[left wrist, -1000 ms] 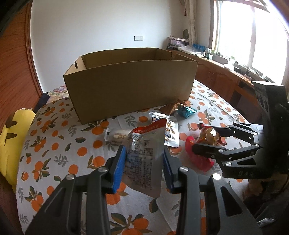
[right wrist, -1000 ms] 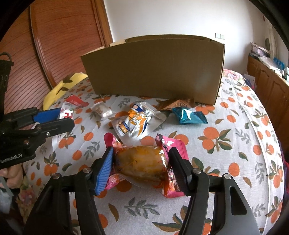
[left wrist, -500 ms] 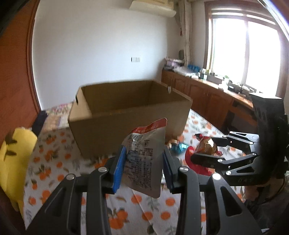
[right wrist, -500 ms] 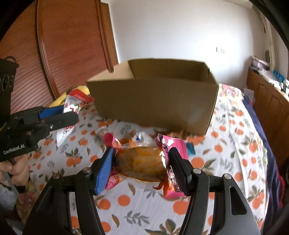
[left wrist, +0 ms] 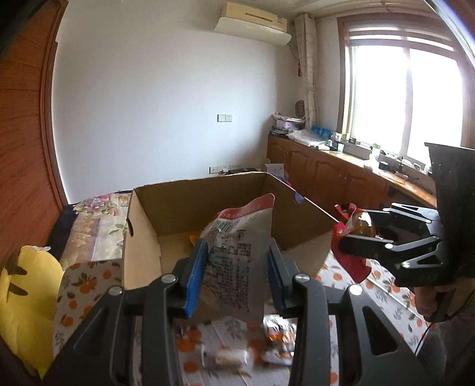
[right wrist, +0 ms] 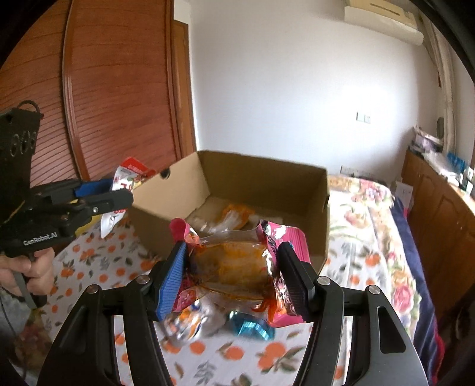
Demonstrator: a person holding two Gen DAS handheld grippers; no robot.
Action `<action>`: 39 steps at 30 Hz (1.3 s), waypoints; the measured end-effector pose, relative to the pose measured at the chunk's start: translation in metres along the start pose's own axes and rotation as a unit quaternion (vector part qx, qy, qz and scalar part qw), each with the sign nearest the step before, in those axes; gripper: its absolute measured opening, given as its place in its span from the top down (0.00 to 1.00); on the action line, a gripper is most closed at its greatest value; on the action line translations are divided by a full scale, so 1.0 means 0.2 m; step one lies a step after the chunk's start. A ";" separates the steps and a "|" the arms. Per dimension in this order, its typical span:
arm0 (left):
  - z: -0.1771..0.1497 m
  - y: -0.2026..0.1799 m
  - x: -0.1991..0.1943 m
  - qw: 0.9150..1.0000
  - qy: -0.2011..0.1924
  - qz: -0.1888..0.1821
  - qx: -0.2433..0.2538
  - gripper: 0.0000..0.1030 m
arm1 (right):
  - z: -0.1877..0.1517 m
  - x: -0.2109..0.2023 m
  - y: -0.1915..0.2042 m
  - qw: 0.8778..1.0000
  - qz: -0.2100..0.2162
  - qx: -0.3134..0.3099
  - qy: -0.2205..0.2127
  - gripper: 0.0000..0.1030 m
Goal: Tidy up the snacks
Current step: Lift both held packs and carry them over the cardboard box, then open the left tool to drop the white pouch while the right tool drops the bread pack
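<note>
- Left wrist view: the left gripper (left wrist: 236, 276) has its blue pads pressed on both sides of a silvery pouch (left wrist: 237, 255) with a red top strip. The pouch stands upright, its back covered in small print and a barcode — too small to read.
- Behind the pouch sits an open cardboard box (left wrist: 148, 237) on a bed with an orange-fruit sheet (left wrist: 86, 279); a yellow cushion (left wrist: 26, 297) lies off to the left.
- On the sheet under that gripper a few more wrapped snacks (left wrist: 252, 347) lie blurred.
- Right wrist view: the right gripper (right wrist: 230, 277) clamps a pink packet (right wrist: 237, 267) with a clear window showing something orange-brown inside; the jaws stand fairly wide around it. The pink lettering is crumpled and I cannot make it out.
- The box, seen here from the other side, already has an orange-and-clear wrapper (right wrist: 234, 216) on its floor.
- A blue foil sweet (right wrist: 249, 326) lies on the sheet below the pink packet.
- The only writing that reads clearly — "GenRobot.AI" — is in white on the body of the left gripper, held at the left edge of this view by a hand (right wrist: 26, 273).
- An air conditioner (left wrist: 252, 23) hangs high on the white wall.
</note>
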State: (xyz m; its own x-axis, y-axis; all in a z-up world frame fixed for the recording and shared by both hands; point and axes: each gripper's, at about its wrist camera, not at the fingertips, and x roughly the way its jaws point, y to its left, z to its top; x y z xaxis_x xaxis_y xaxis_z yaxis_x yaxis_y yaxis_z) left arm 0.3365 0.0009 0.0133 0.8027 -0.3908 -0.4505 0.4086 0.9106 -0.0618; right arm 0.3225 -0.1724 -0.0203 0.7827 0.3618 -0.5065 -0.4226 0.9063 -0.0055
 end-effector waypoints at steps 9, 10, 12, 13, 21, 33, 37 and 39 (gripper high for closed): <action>0.09 0.08 0.23 1.000 -0.004 0.001 -0.001 0.64 | 0.14 0.20 -0.06 1.000 0.010 -0.014 -0.008 0.38; 0.09 0.09 0.25 1.000 -0.004 0.000 0.000 0.64 | 0.15 0.24 -0.06 1.000 0.012 -0.017 -0.008 0.38; 0.10 0.10 0.31 1.000 -0.002 0.001 0.000 0.64 | 0.17 0.30 -0.07 1.000 0.015 -0.019 -0.006 0.38; 0.10 0.11 0.33 1.000 -0.002 0.002 -0.001 0.63 | 0.17 0.32 -0.08 1.000 0.016 -0.018 -0.006 0.38; 0.01 0.15 0.47 1.000 0.017 0.010 -0.015 0.63 | 0.11 0.52 -0.12 1.000 0.025 -0.001 0.009 0.38; -0.06 0.14 0.54 0.999 0.037 0.003 -0.019 0.61 | 0.09 0.60 -0.17 0.999 0.029 0.006 0.013 0.37; -0.06 0.16 0.55 0.999 0.040 -0.008 -0.029 0.60 | 0.08 0.60 -0.16 1.000 0.029 0.006 0.008 0.37; -0.07 0.15 0.55 0.999 0.038 -0.006 -0.027 0.59 | 0.08 0.60 -0.16 1.000 0.029 0.004 0.006 0.37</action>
State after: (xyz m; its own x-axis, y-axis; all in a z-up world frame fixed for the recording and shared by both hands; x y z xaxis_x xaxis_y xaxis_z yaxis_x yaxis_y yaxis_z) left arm 0.4311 -0.0119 -0.0494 0.7616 -0.3925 -0.5156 0.3926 0.9125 -0.1148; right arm 0.4366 -0.1553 -0.0676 0.7508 0.4116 -0.5165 -0.4636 0.8855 0.0317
